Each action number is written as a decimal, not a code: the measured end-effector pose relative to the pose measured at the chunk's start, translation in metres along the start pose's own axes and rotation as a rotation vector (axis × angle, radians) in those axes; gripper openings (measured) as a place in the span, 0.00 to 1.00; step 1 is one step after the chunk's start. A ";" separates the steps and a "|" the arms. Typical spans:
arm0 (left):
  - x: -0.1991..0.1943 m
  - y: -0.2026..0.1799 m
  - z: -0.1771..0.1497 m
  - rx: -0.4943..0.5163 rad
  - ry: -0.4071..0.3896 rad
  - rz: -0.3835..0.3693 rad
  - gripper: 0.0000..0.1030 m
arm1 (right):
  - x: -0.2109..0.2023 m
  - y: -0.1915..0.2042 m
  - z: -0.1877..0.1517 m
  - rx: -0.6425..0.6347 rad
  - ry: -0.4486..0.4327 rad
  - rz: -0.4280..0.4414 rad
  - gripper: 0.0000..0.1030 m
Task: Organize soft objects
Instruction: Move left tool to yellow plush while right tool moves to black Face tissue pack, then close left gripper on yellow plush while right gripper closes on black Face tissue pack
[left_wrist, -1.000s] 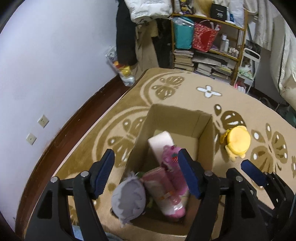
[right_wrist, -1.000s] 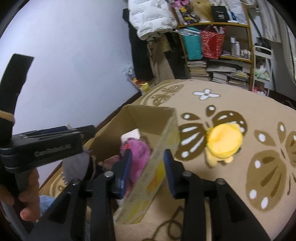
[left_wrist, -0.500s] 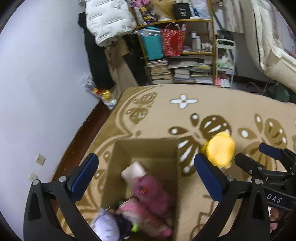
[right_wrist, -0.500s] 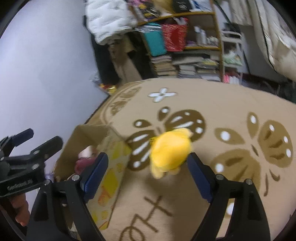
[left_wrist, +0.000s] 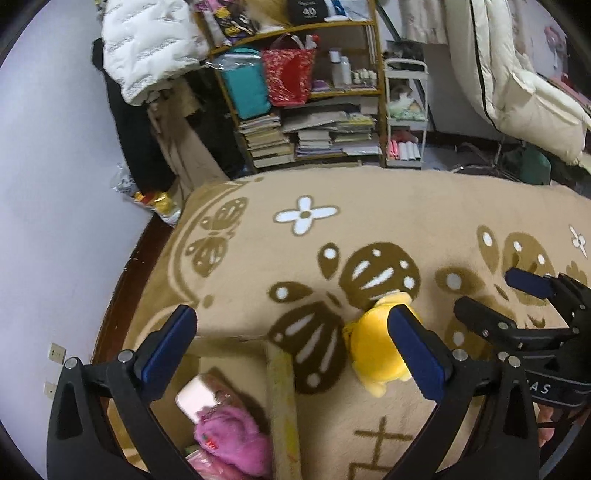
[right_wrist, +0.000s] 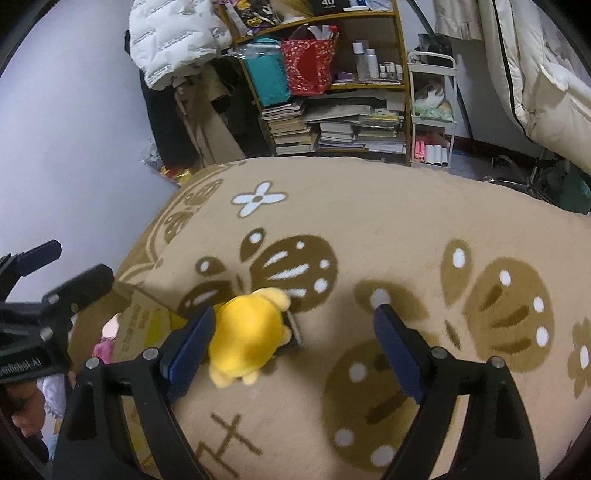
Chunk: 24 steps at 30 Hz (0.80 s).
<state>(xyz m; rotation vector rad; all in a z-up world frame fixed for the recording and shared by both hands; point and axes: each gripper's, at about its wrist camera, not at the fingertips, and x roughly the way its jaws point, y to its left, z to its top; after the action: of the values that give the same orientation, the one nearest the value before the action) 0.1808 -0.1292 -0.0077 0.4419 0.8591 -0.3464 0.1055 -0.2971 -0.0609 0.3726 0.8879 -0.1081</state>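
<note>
While the yellow plush toy lies on the carpet just beside the cardboard box, the step in hand is judged to be its pickup by the right claw, which is spread wide and holds nothing. Its left finger is seen close against the toy's side, so the claw is best shifted leftward until the body is centred between the jaws, then lowered and closed slowly around the plump middle, not on a limb, since the filling is likely to squash and slip. The left claw is also spread wide and empty, held above the box's far corner; it is best kept out of the drop path. A pink plush and a pale pink-white item are already seen inside the box. The carpet is beige with brown butterfly and white flower patterns. A cluttered bookshelf is placed against the far wall, and a white padded jacket is hung beside it.
</note>
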 end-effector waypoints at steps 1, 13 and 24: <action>0.006 -0.005 0.001 0.001 0.010 -0.007 0.99 | 0.005 -0.005 0.001 0.014 0.003 0.003 0.89; 0.058 -0.039 -0.008 0.007 0.114 -0.067 0.99 | 0.047 -0.045 0.003 0.112 0.026 0.031 0.89; 0.092 -0.061 -0.022 0.016 0.172 -0.065 0.99 | 0.067 -0.063 0.007 0.162 0.036 0.065 0.89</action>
<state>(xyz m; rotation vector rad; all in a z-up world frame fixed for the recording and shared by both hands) 0.1949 -0.1810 -0.1069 0.4643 1.0401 -0.3795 0.1371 -0.3544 -0.1260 0.5558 0.9038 -0.1137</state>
